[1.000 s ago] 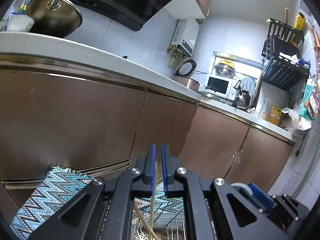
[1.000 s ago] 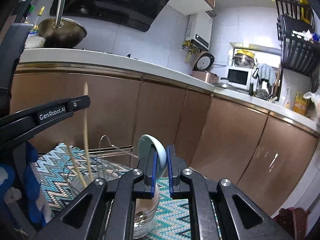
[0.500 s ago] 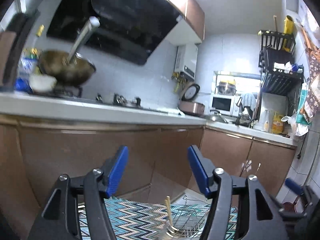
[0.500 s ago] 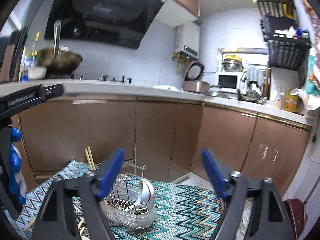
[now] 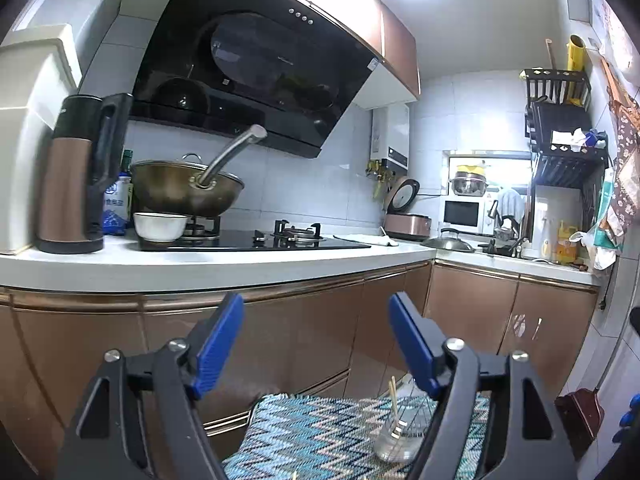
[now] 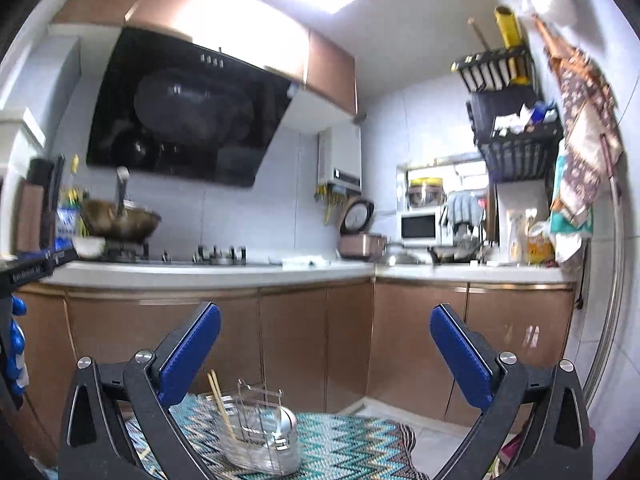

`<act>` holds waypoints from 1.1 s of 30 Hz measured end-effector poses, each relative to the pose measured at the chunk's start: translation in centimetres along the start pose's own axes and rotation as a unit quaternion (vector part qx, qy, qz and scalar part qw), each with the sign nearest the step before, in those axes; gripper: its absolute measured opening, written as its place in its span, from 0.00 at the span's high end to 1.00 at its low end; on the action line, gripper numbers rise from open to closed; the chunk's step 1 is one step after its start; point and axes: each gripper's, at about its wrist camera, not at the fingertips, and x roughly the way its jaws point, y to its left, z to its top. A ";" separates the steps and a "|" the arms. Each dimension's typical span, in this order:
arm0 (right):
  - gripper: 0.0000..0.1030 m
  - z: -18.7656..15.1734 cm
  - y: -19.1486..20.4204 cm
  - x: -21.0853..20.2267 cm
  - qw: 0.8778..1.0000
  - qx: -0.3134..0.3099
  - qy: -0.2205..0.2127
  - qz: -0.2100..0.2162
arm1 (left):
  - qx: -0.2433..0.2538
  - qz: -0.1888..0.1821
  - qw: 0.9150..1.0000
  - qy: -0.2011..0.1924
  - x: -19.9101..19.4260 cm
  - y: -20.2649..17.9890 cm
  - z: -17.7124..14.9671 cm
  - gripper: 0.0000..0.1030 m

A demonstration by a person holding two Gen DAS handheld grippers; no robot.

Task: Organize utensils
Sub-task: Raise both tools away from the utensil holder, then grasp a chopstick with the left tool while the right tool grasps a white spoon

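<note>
- The wire utensil holder (image 6: 260,436) sits on the zigzag mat (image 6: 340,436) on the floor before the brown cabinets (image 6: 296,340); chopsticks (image 6: 218,396) lean in its left end and a spoon (image 6: 286,420) rests in its right.
- On the counter (image 5: 200,264) above: a wok (image 5: 188,194), a white bowl (image 5: 160,226), a kettle (image 5: 76,176).
- The left gripper (image 5: 314,340) and the right gripper (image 6: 326,350) both stand wide, empty.
- A second ago each was pinched nearly shut low over the holder; both jaws have just been opening, with nothing between them, and both views now look from higher and farther back.
</note>
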 end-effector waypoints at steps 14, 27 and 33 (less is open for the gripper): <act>0.00 3.3 0.5 -6.9 0.998 0.040 -0.033 0.036 | -0.021 -0.010 0.997 0.080 -4.3 3.1 0.1 0.21; 0.00 -3.6 0.9 -2.0 0.984 0.062 0.133 0.102 | -0.039 -0.089 0.956 0.278 2.4 1.9 -9.0 0.21; 0.21 -10.8 0.6 3.0 0.948 0.107 0.249 0.167 | -0.037 -0.118 0.914 0.386 8.1 0.0 -15.0 0.22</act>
